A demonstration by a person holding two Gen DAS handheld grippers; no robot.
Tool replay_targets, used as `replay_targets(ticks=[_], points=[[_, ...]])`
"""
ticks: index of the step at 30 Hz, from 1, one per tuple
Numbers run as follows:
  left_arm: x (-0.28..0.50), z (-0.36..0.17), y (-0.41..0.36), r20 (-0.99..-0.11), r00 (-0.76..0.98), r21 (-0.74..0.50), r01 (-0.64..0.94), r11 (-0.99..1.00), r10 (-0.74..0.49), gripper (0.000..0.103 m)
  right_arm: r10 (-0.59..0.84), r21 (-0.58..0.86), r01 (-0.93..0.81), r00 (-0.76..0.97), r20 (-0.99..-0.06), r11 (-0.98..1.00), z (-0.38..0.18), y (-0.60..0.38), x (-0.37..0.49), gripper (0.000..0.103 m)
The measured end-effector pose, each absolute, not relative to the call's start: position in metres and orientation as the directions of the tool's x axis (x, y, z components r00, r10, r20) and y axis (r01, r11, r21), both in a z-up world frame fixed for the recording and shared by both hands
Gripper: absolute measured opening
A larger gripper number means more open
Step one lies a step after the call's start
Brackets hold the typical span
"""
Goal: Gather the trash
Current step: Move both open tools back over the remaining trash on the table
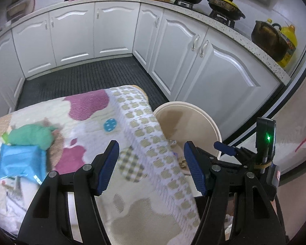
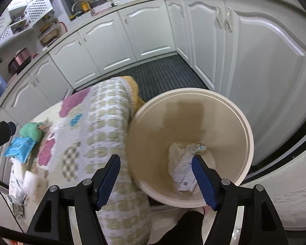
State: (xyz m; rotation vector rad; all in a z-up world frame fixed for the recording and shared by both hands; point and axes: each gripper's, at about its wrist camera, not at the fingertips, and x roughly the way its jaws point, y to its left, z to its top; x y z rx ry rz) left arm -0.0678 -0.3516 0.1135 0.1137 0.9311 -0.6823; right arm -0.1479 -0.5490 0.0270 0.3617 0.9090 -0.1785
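Note:
A beige round bin (image 2: 193,91) stands on the floor against the cloth-covered table (image 2: 104,122); crumpled white paper with a printed slip (image 2: 181,163) lies at its bottom. My right gripper (image 2: 156,158) hovers open above the bin's near rim with nothing between its fingers. On the table, at the left, lie a crumpled green wad (image 1: 33,135) and a blue packet (image 1: 20,163), and white crumpled paper (image 2: 30,183) nearer the front. My left gripper (image 1: 151,145) is open and empty over the table's right edge, the bin (image 1: 193,106) just beyond it.
White kitchen cabinets (image 1: 112,30) wrap around the back and right, with a dark ribbed floor mat (image 1: 91,75) between them and the table. Pans and a yellow oil jug (image 1: 289,40) sit on the counter. A dark trouser leg (image 2: 185,224) shows beside the bin.

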Motion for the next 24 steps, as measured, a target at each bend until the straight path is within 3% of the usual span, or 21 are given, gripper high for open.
replay_targets(ticks=[11,24], points=[[-0.089,0.133,-0.245,-0.774,0.447,-0.170,0.537,0.826,-0.449,0.065,0.108,0.233,0.131,0.606,-0.788,0.963,0.038,-0.474,-0.142,0.074],[-0.122,0.094,-0.128,-0.833,0.427,-0.188,0.380,0.906,-0.352,0.065,0.235,0.238,-0.063,0.535,-0.812,0.969,0.023,-0.387,-0.124,0.074]])
